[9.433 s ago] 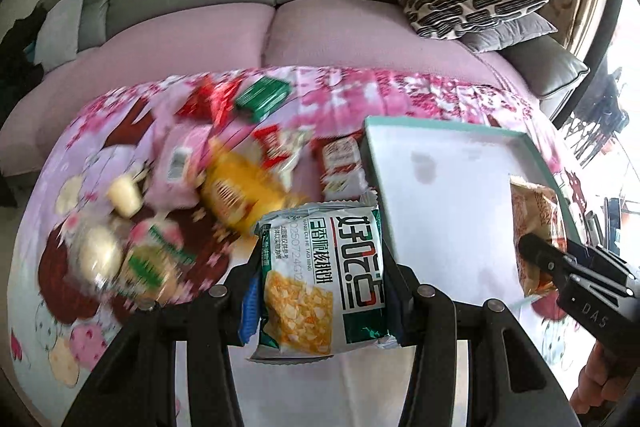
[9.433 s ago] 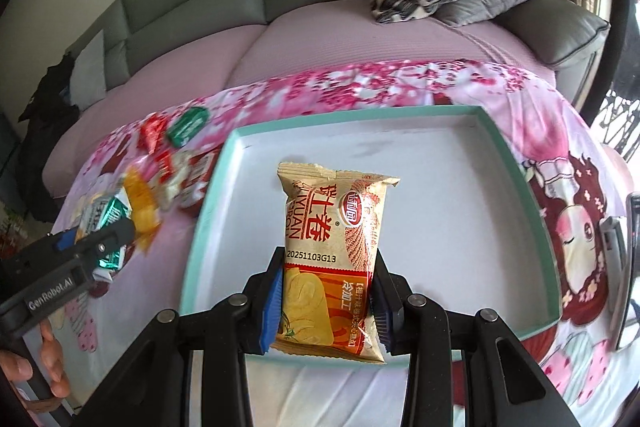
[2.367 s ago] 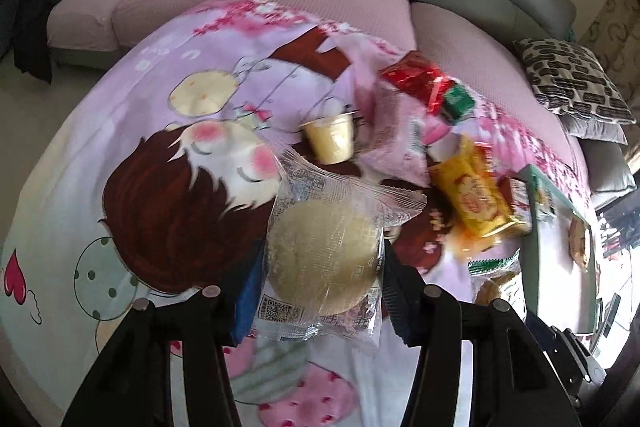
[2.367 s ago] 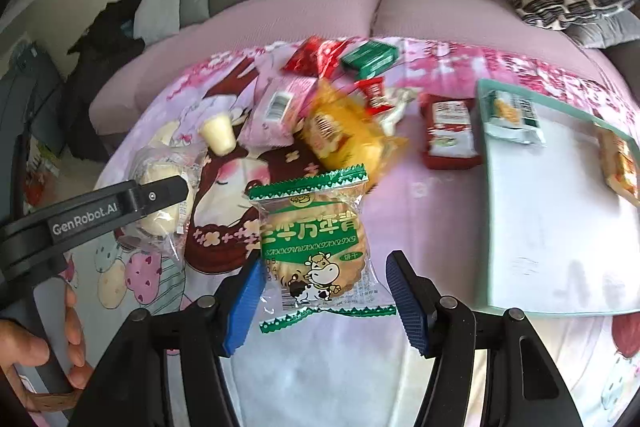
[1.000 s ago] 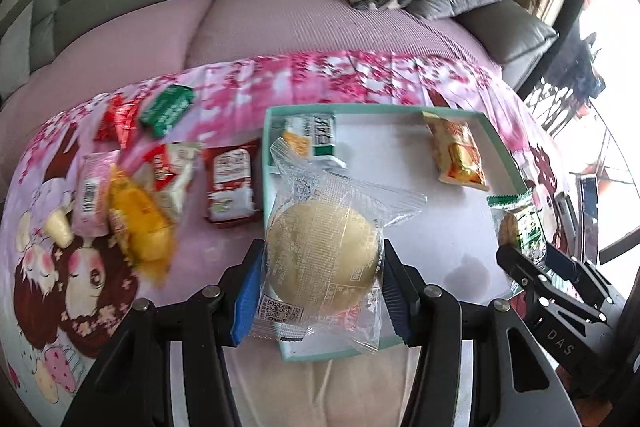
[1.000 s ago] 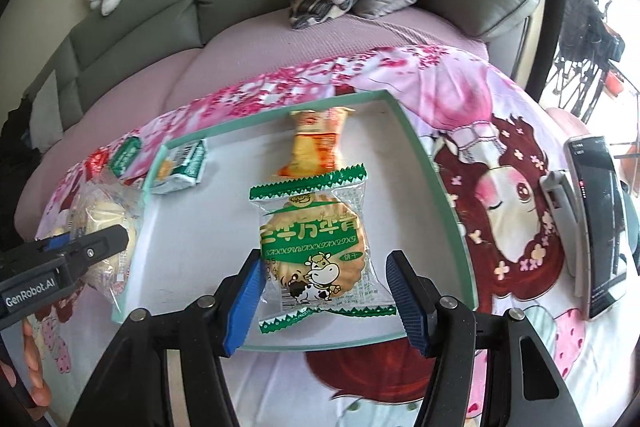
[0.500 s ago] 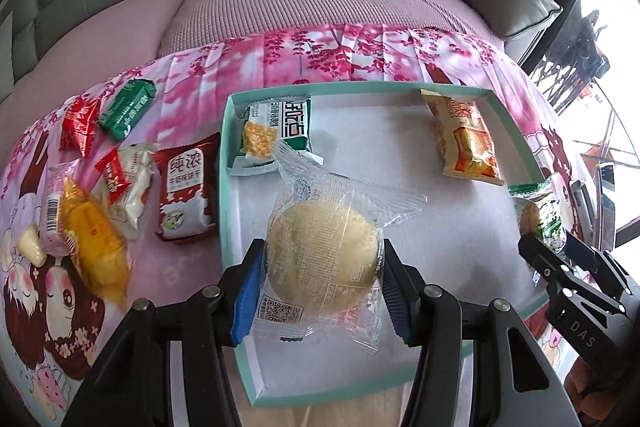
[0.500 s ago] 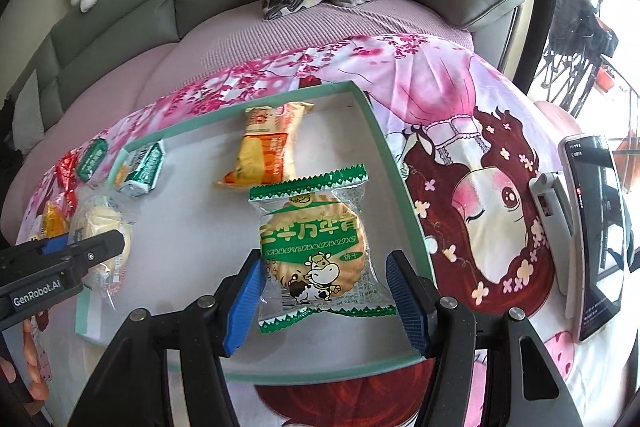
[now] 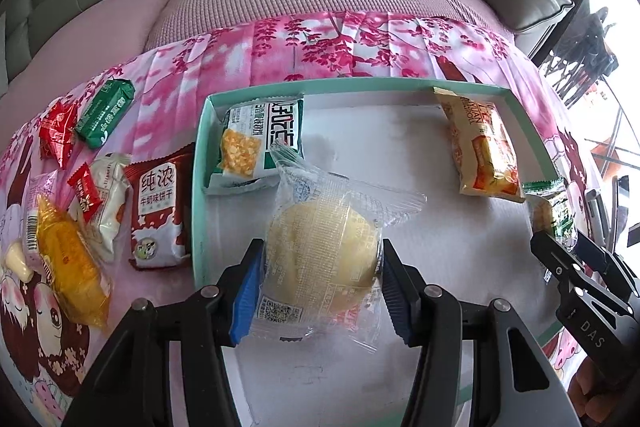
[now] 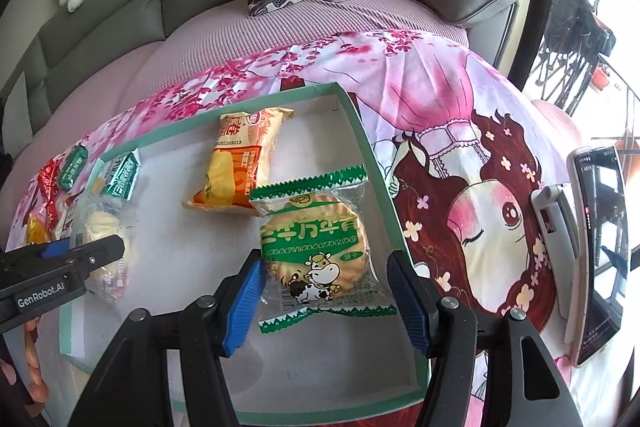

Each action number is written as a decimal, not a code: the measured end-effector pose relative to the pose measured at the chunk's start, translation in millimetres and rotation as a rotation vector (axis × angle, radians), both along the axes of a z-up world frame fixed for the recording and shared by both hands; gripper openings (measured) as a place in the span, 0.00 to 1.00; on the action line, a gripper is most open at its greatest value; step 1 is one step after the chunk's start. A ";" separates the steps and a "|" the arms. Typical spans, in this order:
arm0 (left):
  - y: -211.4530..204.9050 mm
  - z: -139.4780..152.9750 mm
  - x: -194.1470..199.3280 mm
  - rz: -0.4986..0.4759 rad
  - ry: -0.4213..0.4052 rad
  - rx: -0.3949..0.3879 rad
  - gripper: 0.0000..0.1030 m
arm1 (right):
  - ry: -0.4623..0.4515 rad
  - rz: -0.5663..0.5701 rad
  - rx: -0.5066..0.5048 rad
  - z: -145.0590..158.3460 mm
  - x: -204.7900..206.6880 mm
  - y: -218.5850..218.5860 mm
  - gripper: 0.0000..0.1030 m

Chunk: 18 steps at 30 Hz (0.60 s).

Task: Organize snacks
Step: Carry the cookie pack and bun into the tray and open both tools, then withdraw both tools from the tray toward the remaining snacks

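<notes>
Hand-held gripper, left (image 9: 322,283): clenched on a clear-wrapped round cake (image 9: 322,247), pinched across the wrapper's sides so the cake hangs flat over the near-left part of the tray (image 9: 198,187).

Hand-held gripper, right (image 10: 324,291): blue pads set wider than the green-edged biscuit packet (image 10: 316,247) between them; whether the packet is gripped or let go cannot be told. It sits at the tray's right side, just beside the wall.

Tray contents: green-and-white snack pack (image 9: 260,143) at the far-left corner; orange snack bag (image 9: 480,151) at the far right. Items are kept well apart, apparently so each lies flat in its own spot.

Outside the tray, on the pink printed cloth (image 9: 340,47), left side: red biscuit pack (image 9: 158,211), yellow bag (image 9: 68,267), red candies (image 9: 58,131), green packet (image 9: 106,113). These are judged not yet sorted.

Also noted: phone (image 10: 598,247) at the cloth's right edge.
</notes>
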<state>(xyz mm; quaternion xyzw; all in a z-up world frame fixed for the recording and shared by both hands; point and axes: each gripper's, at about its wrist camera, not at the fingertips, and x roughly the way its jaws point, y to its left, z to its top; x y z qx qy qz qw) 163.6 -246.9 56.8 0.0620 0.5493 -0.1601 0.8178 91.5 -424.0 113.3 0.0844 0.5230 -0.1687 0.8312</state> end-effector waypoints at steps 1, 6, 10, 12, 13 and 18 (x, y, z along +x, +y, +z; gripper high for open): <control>-0.8 -0.6 1.0 -0.001 0.004 -0.002 0.55 | 0.001 -0.002 0.000 -0.1 0.4 0.4 0.64; -3.0 1.1 4.9 -0.007 -0.001 -0.010 0.61 | 0.002 0.003 0.004 0.1 4.7 0.3 0.65; -1.7 5.6 7.1 -0.003 -0.033 -0.013 0.86 | -0.013 0.005 0.011 1.9 7.1 1.3 0.79; -0.1 7.6 8.0 0.006 -0.049 -0.009 0.86 | -0.015 0.011 0.013 2.6 8.3 3.1 0.81; 1.6 8.6 8.5 0.013 -0.054 -0.009 0.86 | -0.018 0.016 0.013 3.0 8.7 4.8 0.81; 14.6 17.1 8.3 0.057 -0.099 -0.027 0.95 | -0.022 0.036 0.017 3.2 8.7 10.1 0.96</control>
